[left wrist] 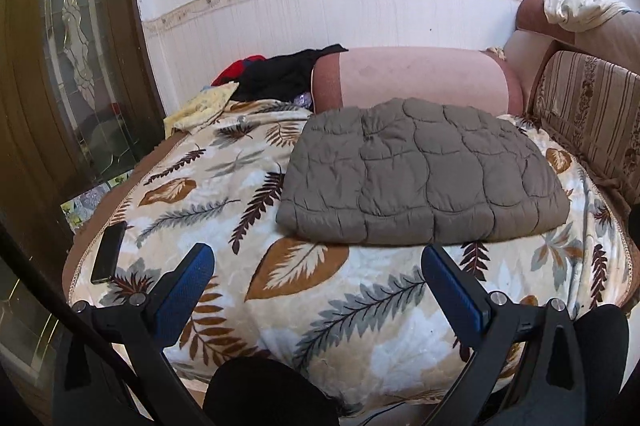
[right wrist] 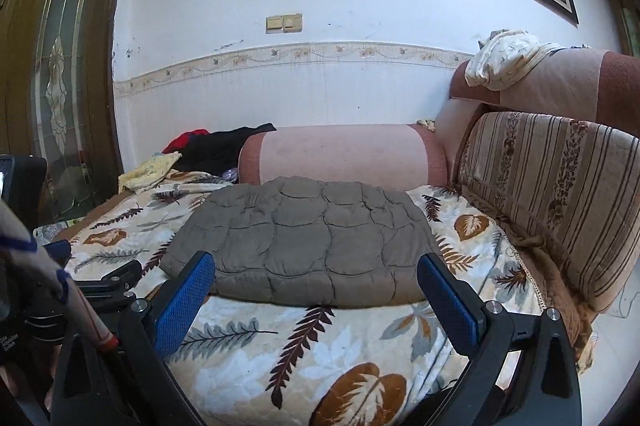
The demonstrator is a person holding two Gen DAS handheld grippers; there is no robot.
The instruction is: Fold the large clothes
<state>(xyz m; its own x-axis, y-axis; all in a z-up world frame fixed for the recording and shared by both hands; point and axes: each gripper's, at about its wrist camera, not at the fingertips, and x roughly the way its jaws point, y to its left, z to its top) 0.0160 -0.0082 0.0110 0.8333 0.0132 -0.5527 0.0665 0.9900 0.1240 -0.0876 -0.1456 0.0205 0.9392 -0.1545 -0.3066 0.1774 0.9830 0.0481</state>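
Both pairs of blue-padded fingers stand spread wide with nothing between them: left gripper (left wrist: 318,262) and right gripper (right wrist: 316,274) hover just short of the near edge of the grey quilted jacket (left wrist: 420,173), touching nothing. Jacket lies folded into a thick flat pad on the leaf-print blanket (left wrist: 280,310), its far edge up against the pink bolster (left wrist: 412,77). Left of the jacket, well apart, a black phone (left wrist: 109,252) sits near the blanket's edge; beyond the jacket's far left corner, a heap of black, red and yellow clothes (left wrist: 280,73). Fold looks complete or nearly so. Risks from here: the padded layers are springy and slick, so a pinch on the top layer alone would peel the fold open; a low sweep could snag the plush blanket and drag everything, phone included, toward the edge.
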